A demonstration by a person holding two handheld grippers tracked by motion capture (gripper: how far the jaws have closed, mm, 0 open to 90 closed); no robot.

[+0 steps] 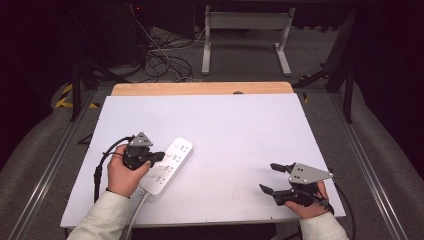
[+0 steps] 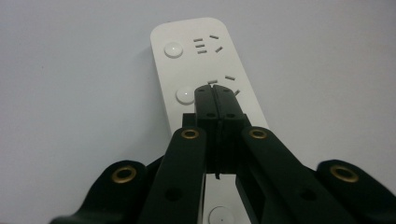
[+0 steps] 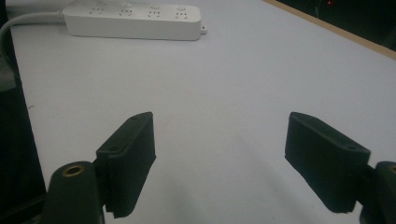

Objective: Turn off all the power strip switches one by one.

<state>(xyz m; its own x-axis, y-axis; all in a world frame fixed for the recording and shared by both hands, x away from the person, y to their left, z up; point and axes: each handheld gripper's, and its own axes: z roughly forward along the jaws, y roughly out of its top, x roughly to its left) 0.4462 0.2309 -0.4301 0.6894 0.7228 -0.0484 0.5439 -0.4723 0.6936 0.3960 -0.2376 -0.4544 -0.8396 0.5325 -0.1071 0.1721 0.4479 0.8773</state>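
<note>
1. The power strip [image 1: 167,166] lies diagonally at the counter's [image 1: 240,125] near left.
2. The left gripper [image 1: 159,156] hovers over it, fingers pressed together, empty.
3. The right gripper [image 1: 272,178], fingers wide, sits by the near right edge; open counter between.

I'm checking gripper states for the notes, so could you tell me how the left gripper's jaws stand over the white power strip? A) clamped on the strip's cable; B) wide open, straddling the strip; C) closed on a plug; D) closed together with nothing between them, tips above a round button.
D: the left gripper has its jaws pressed together, empty, just beside a round button on the power strip.
</note>
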